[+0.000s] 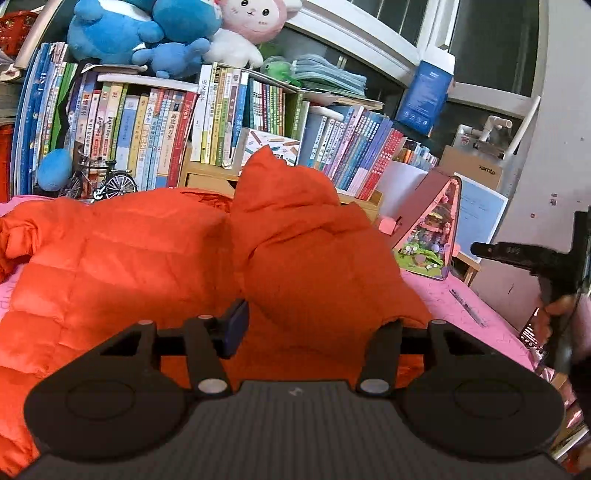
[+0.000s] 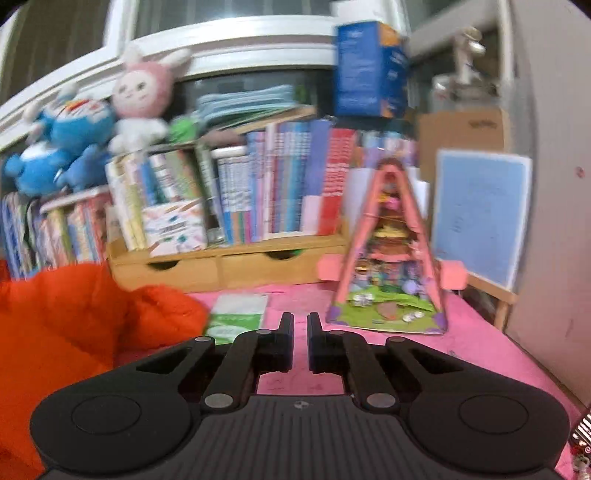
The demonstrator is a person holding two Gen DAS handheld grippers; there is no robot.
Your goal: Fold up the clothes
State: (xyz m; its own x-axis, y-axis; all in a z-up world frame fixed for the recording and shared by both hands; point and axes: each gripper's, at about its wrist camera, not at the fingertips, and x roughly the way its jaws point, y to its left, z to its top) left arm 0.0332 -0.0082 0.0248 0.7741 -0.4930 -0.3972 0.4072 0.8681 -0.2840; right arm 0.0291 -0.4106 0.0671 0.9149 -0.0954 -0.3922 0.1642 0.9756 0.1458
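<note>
My left gripper point(image 1: 314, 325) is spread wide over the orange puffer jacket point(image 1: 147, 266), which lies on the pink table point(image 1: 454, 295) with one bulky part heaped up across its middle. My right gripper point(image 2: 301, 328) hangs off to the side above bare table, fingers nearly together, holding nothing. That hump looks like a folded-over sleeve, though I can't be sure. Next I'd pinch an edge and flatten it.

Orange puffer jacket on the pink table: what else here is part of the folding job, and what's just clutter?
Job:
- orange puffer jacket
- left gripper, open over the jacket
- right gripper, nearly closed, holding nothing

Clutter:
- books
- plush toys
- model bicycle
- triangular dollhouse
- green-and-white packet
- pen
</note>
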